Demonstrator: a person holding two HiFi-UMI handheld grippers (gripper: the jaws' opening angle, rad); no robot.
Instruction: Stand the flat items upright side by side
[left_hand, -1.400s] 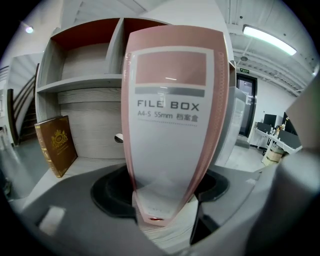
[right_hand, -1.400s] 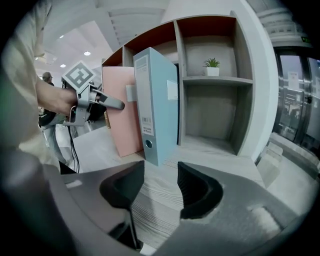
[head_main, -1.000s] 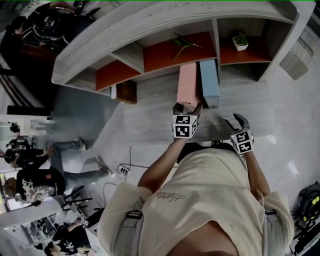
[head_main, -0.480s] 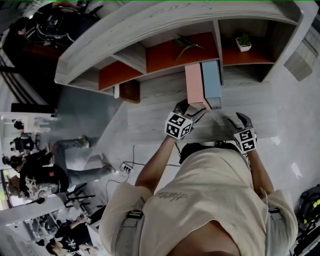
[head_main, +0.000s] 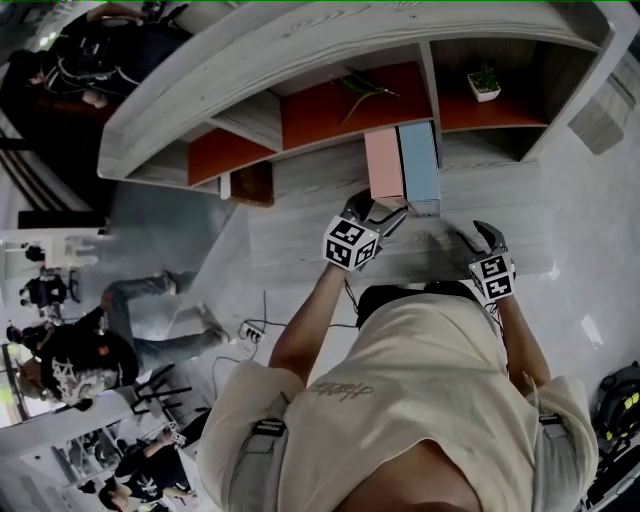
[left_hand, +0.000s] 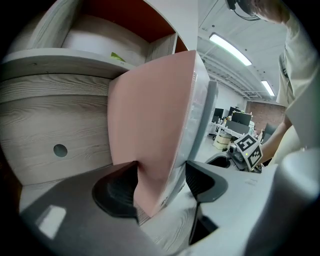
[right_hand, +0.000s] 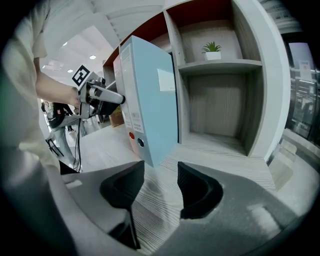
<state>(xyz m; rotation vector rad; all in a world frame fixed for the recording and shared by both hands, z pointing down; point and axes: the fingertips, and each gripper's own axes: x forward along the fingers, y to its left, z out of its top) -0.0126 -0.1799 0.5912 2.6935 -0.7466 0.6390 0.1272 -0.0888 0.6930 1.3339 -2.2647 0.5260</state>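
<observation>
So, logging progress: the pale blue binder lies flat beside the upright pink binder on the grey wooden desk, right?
No: the pale blue binder stands upright, beside the upright pink binder on the grey wooden desk. The right gripper view shows it.

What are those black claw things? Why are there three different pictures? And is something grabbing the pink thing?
Those claws are pinching tools, like big tongs with two jaws. A person holds one in each hand. One picture comes from a camera on the person's head, looking down. The other two come from little cameras that ride on the tools and look along their jaws.

On the wooden desk a pink folder and a blue folder stand upright, side by side. Behind them is a shelf with a small plant.

The left gripper has just been closing its jaws and is pinching the bottom of the pink folder. The right gripper is open and holds nothing. The blue folder stands just ahead of it.
</observation>
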